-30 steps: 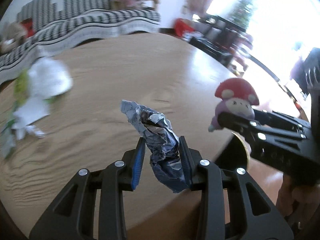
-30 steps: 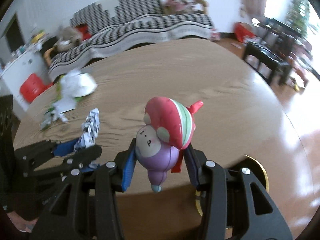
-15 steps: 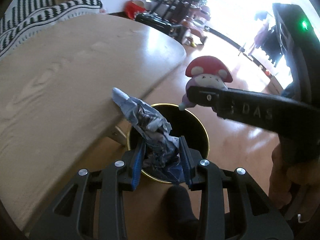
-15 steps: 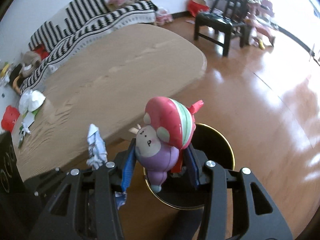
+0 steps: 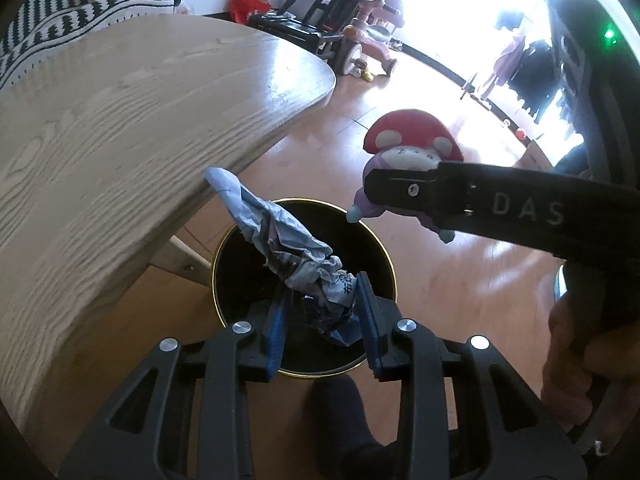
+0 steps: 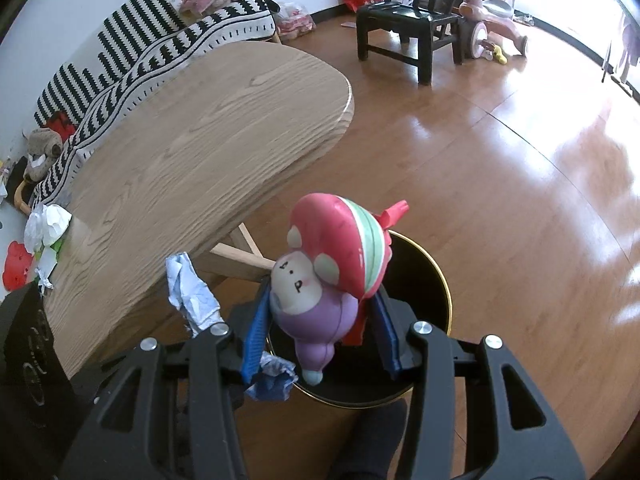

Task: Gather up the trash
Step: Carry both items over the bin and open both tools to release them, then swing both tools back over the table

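Two loads: you hold crumpled paper in your left tongs and a mushroom-capped toy in your right tongs.
Left tongs: nearly closed, both blue pads pinching the lower end of the paper; the jaws have just closed a little further on it, and the twisted upper end sticks up past the fingertips.
Right tongs: partly open, clamped on the toy's purple body, red cap up and foot hanging down.
Position of loads: both sit above the mouth of the black bin with the gold rim, which stands on the floor just beside the worktop.
What changed: a second ago both tongs hung over the worktop with only a sliver of the bin showing; now you have swung them off its edge and tipped them down, so the bin fills the space under the fingertips.
Meaning for the task: carrying looks finished; I judge release to be the step in hand, and neither item has dropped yet.
Left behind: white and green scraps lie at the worktop's far end, well apart from the bin.
Below: a dark socked foot sits near the bin's closer rim.
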Action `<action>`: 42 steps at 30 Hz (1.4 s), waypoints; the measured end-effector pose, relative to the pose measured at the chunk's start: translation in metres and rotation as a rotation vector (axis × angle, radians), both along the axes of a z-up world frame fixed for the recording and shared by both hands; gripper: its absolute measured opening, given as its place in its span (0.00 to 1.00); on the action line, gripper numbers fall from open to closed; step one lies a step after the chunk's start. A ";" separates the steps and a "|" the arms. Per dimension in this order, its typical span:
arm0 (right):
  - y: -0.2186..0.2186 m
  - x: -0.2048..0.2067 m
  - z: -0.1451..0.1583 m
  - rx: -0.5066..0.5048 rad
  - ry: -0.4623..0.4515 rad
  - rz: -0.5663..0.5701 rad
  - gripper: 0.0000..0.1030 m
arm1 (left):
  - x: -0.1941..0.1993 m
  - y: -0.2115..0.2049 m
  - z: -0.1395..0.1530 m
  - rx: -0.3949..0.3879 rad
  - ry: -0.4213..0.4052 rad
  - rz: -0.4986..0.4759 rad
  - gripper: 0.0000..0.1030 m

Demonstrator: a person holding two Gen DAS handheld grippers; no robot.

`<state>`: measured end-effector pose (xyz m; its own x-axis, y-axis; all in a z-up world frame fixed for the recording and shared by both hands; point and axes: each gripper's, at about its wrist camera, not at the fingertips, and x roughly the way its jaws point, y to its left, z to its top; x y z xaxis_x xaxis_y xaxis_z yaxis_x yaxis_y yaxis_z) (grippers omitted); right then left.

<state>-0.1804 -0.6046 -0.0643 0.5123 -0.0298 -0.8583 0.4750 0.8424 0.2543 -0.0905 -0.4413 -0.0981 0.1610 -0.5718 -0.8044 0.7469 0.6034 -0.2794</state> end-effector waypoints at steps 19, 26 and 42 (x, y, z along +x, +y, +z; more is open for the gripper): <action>0.000 -0.005 0.003 0.003 -0.019 -0.051 0.70 | 0.005 -0.006 -0.003 -0.014 0.007 -0.002 0.76; 0.009 0.004 0.019 -0.010 -0.048 -0.038 0.73 | 0.011 0.010 0.016 -0.034 -0.004 0.027 0.86; 0.195 0.134 0.082 -0.040 -0.165 0.321 0.83 | 0.085 0.238 0.084 -0.017 -0.180 0.463 0.91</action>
<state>-0.0459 -0.4097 0.0175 0.6324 0.1237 -0.7647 0.1397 0.9528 0.2696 -0.0054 -0.2031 -0.0146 0.5368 -0.4201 -0.7317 0.4389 0.8797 -0.1831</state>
